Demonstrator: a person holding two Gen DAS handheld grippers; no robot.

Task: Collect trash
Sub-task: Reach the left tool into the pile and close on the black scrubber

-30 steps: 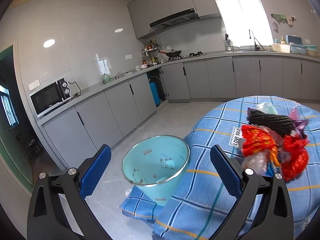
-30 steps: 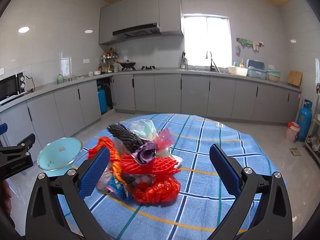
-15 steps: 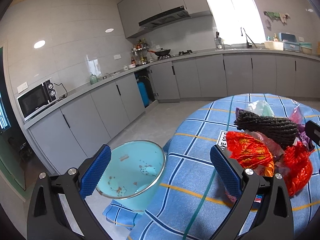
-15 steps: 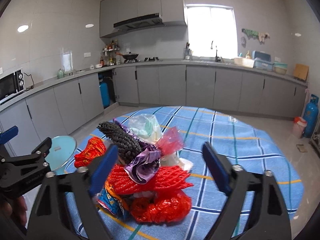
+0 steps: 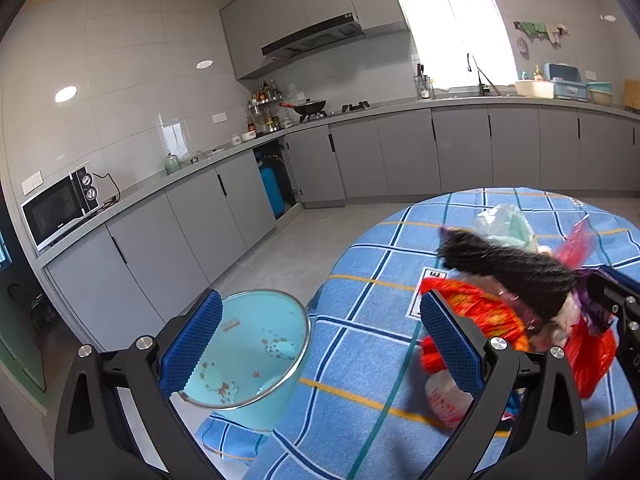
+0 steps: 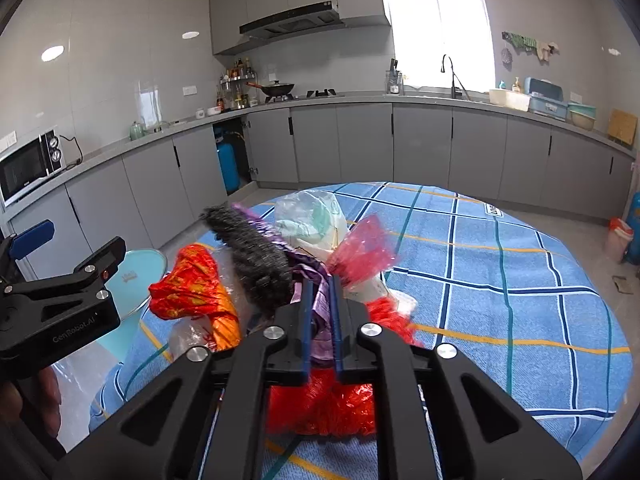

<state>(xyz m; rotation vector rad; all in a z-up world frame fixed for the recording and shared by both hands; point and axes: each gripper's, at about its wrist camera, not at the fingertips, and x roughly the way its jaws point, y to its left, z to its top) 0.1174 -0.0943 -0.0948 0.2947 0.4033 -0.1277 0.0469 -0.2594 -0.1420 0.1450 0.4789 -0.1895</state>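
Observation:
A heap of trash (image 6: 256, 264) lies on the blue checked tablecloth (image 6: 500, 280): a black mesh piece, an orange-red wrapper (image 6: 196, 288), a clear bag, a pink wrapper and a red net bag (image 6: 320, 404). My right gripper (image 6: 320, 284) is over the heap; its jaws are closing, and the pads press on a purple wrapper (image 6: 320, 304) in the middle. The same heap (image 5: 516, 276) shows in the left wrist view, with the right gripper (image 5: 612, 300) at its right side. My left gripper (image 5: 320, 304) is open, left of the heap, with a teal bowl (image 5: 248, 352) behind its left finger.
The teal bowl (image 6: 140, 276) stands at the table's left edge and has food scraps inside. A person's hand (image 6: 44, 400) holds the left gripper (image 6: 68, 244). Grey kitchen cabinets (image 6: 420, 148) run behind the table. A white label (image 5: 424, 296) lies on the cloth by the heap.
The right gripper went from wide open to shut on the heap's purple wrapper after moving down onto it. The left gripper shifted toward the table; bowl and heap look closer.

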